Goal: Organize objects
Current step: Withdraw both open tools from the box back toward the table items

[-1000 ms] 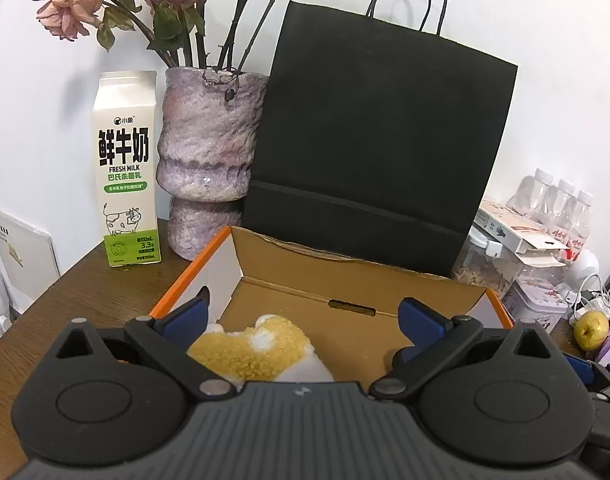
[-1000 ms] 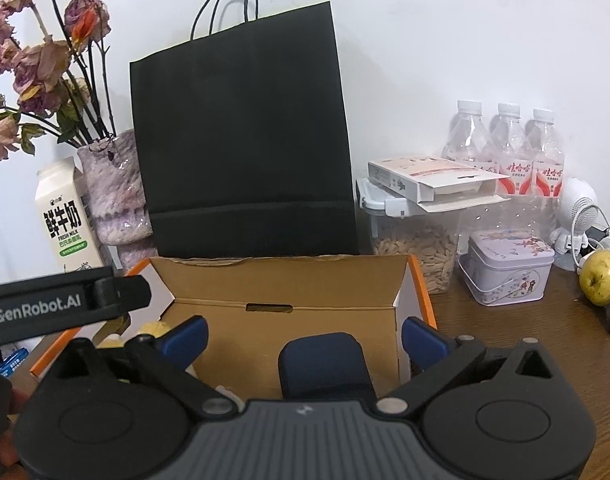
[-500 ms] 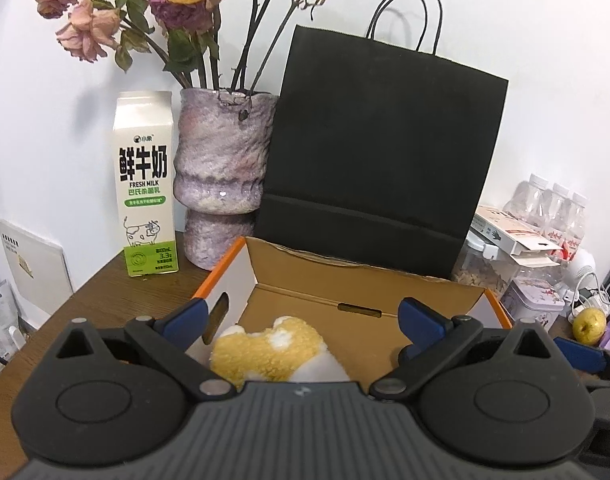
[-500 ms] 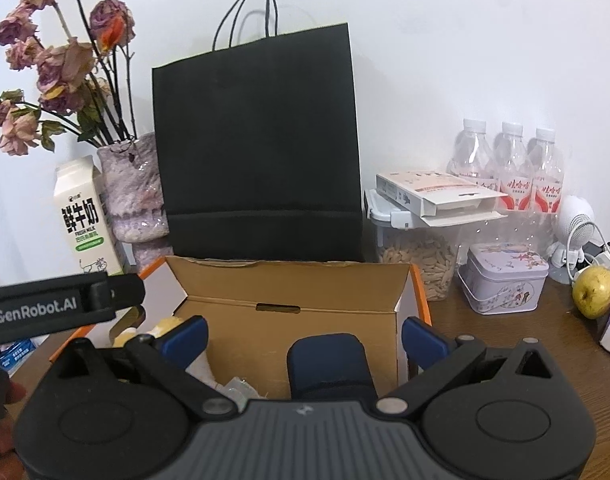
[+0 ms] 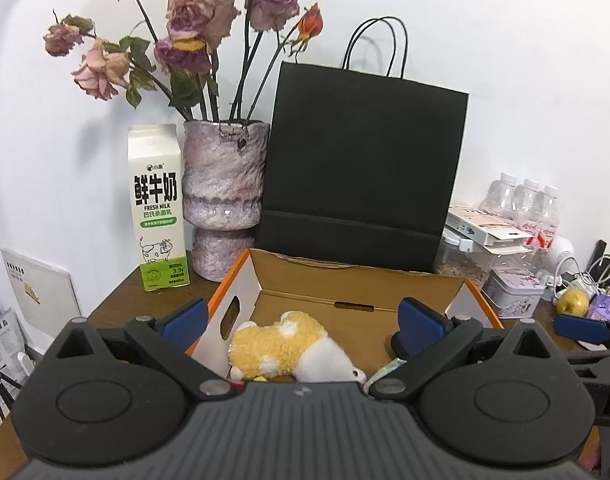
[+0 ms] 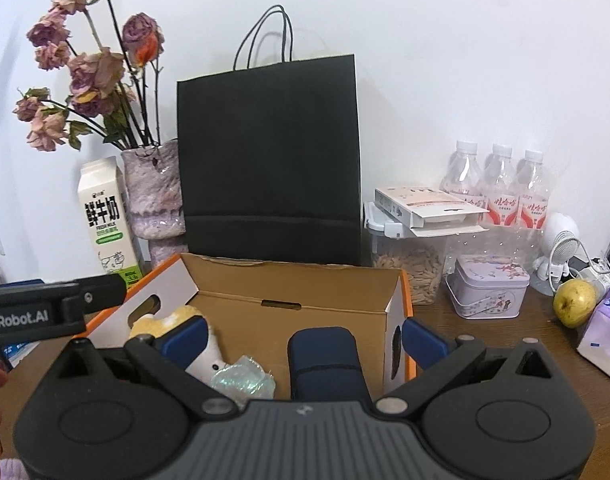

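Apparently between placements, both grippers, left (image 5: pixel 301 318) and right (image 6: pixel 303 340), hover with fingers spread and empty over the cardboard box (image 6: pixel 297 286) holding the plush toy (image 5: pixel 283 342); next comes fetching another loose item.

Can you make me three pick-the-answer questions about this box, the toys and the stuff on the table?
1. Where is the yellow plush toy?
A. inside the cardboard box
B. on the black paper bag
C. beside the apple

2. How many water bottles stand by the wall?
A. one
B. three
C. five

3. How are the fingers of the right tool?
A. clamped on the milk carton
B. spread apart, holding nothing
C. squeezing the apple

Answers: 1 A, it lies on the box floor. 2 B, three caps show in a row. 3 B, nothing is gripped between the blue pads.
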Action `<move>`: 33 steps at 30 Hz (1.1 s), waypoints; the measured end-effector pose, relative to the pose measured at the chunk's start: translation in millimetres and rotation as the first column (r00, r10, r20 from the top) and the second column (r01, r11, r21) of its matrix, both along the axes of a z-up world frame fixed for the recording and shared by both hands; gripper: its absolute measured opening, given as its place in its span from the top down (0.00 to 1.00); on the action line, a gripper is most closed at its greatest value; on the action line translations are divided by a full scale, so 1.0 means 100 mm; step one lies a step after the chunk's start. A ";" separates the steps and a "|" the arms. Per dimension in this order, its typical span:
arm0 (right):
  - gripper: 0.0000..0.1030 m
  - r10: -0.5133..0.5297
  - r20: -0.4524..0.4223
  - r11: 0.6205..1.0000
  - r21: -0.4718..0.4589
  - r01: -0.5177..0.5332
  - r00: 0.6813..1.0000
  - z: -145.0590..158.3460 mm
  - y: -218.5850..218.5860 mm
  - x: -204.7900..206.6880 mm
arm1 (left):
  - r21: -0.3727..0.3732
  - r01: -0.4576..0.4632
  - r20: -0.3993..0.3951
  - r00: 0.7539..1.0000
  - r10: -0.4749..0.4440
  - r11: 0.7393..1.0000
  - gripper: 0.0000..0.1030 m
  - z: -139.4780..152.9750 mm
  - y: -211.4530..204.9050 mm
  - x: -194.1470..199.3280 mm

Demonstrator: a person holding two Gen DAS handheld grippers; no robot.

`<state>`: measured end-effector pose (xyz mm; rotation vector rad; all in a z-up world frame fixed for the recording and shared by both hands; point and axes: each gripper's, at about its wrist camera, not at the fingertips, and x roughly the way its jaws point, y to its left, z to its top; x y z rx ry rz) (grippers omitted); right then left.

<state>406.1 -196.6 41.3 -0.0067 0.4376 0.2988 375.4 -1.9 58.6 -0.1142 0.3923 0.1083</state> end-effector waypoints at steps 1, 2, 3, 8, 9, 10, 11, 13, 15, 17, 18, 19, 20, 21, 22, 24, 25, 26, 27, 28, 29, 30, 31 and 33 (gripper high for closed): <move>0.00 0.005 0.001 1.000 -0.002 -0.005 1.000 0.00 -0.01 -0.03 | 0.004 0.005 0.003 1.000 -0.005 1.000 0.00 0.01 0.00 -0.04; 0.00 0.012 0.002 1.000 -0.002 -0.012 1.000 0.01 -0.02 -0.07 | 0.010 0.010 0.007 1.000 -0.010 1.000 0.00 0.01 -0.01 -0.09; 0.00 0.019 0.004 1.000 -0.002 -0.019 1.000 0.02 -0.03 -0.12 | 0.014 0.012 0.010 1.000 -0.012 1.000 0.00 0.01 -0.01 -0.13; 0.00 0.039 0.025 0.999 -0.019 -0.039 0.999 0.06 -0.07 -0.36 | 0.034 0.027 0.028 0.999 -0.028 0.999 0.00 0.03 -0.02 -0.37; 0.00 0.046 0.027 0.999 -0.019 -0.045 0.999 0.07 -0.08 -0.41 | 0.037 0.029 0.030 0.999 -0.030 0.999 0.00 0.03 -0.01 -0.41; 0.00 0.050 0.029 0.999 -0.021 -0.050 0.998 0.07 -0.10 -0.45 | 0.041 0.030 0.032 0.999 -0.032 0.999 0.00 0.03 -0.01 -0.46; 0.00 0.053 0.031 0.998 -0.024 -0.052 0.998 0.08 -0.11 -0.50 | 0.044 0.032 0.033 0.999 -0.034 0.999 0.00 0.03 -0.01 -0.50; 0.00 0.056 0.035 0.998 -0.030 -0.055 0.998 0.09 -0.13 -0.58 | 0.046 0.035 0.035 0.999 -0.036 0.998 0.00 0.03 -0.01 -0.58; 0.00 0.062 0.036 0.998 -0.032 -0.061 0.997 0.09 -0.15 -0.66 | 0.048 0.035 0.039 0.999 -0.037 0.998 0.00 0.03 -0.01 -0.66; 0.00 0.069 0.036 0.997 -0.034 -0.068 0.997 0.08 -0.17 -0.74 | 0.051 0.032 0.040 0.999 -0.034 0.998 0.00 0.02 0.00 -0.74; 0.00 0.072 0.037 0.997 -0.035 -0.071 0.997 0.08 -0.18 -0.78 | 0.052 0.032 0.040 0.999 -0.035 0.998 0.00 0.02 0.00 -0.78; 0.00 0.075 0.038 0.997 -0.037 -0.073 0.996 0.08 -0.19 -0.82 | 0.053 0.033 0.041 0.999 -0.035 0.998 0.00 0.02 0.00 -0.82; 0.00 0.078 0.040 0.996 -0.038 -0.076 0.996 0.07 -0.20 -0.86 | 0.055 0.033 0.041 0.999 -0.036 0.998 0.00 0.02 0.00 -0.85; 0.00 0.080 0.042 0.996 -0.040 -0.078 0.996 0.07 -0.21 -0.90 | 0.056 0.033 0.041 0.999 -0.035 0.998 0.00 0.02 0.00 -0.89; 0.00 0.082 0.045 0.996 -0.042 -0.080 0.996 0.07 -0.21 -0.93 | 0.056 0.033 0.042 0.998 -0.036 0.998 0.00 0.01 0.00 -0.92; 0.00 0.084 0.051 0.996 -0.040 -0.082 0.995 0.06 -0.23 -1.00 | 0.053 0.034 0.044 0.998 -0.036 0.998 0.00 0.00 0.01 -0.99; 0.00 0.083 0.055 0.996 -0.039 -0.081 0.995 0.06 -0.24 -1.03 | 0.050 0.036 0.045 0.998 -0.038 0.998 0.00 -0.01 0.02 -1.02; 0.00 0.082 0.061 0.996 -0.039 -0.079 0.995 0.04 -0.25 -1.07 | 0.047 0.038 0.046 0.998 -0.040 0.998 0.00 -0.03 0.04 -1.07; 0.00 0.082 0.068 0.996 -0.041 -0.079 0.994 0.02 -0.27 -1.12 | 0.047 0.039 0.047 0.998 -0.041 0.998 0.00 -0.05 0.05 -1.11; 0.00 0.082 0.071 0.996 -0.042 -0.079 0.994 0.00 -0.29 -1.16 | 0.052 0.039 0.047 0.998 -0.041 0.998 0.00 -0.08 0.07 -1.16; 0.00 0.079 0.069 0.996 -0.041 -0.076 0.994 -0.04 -0.33 -1.21 | 0.057 0.037 0.042 0.998 -0.039 0.998 0.00 -0.11 0.09 -1.20; 0.00 0.077 0.065 0.997 -0.037 -0.075 0.995 -0.07 -0.36 -1.24 | 0.060 0.035 0.034 0.999 -0.037 0.998 0.00 -0.13 0.11 -1.23; 0.00 0.078 0.059 0.997 -0.028 -0.076 0.995 -0.10 -0.40 -1.26 | 0.063 0.034 0.026 0.999 -0.036 0.997 0.00 -0.16 0.13 -1.25; 0.00 0.077 0.046 0.997 -0.013 -0.077 0.996 -0.14 -0.48 -1.31 | 0.067 0.037 0.016 0.999 -0.038 0.997 0.00 -0.21 0.18 -1.30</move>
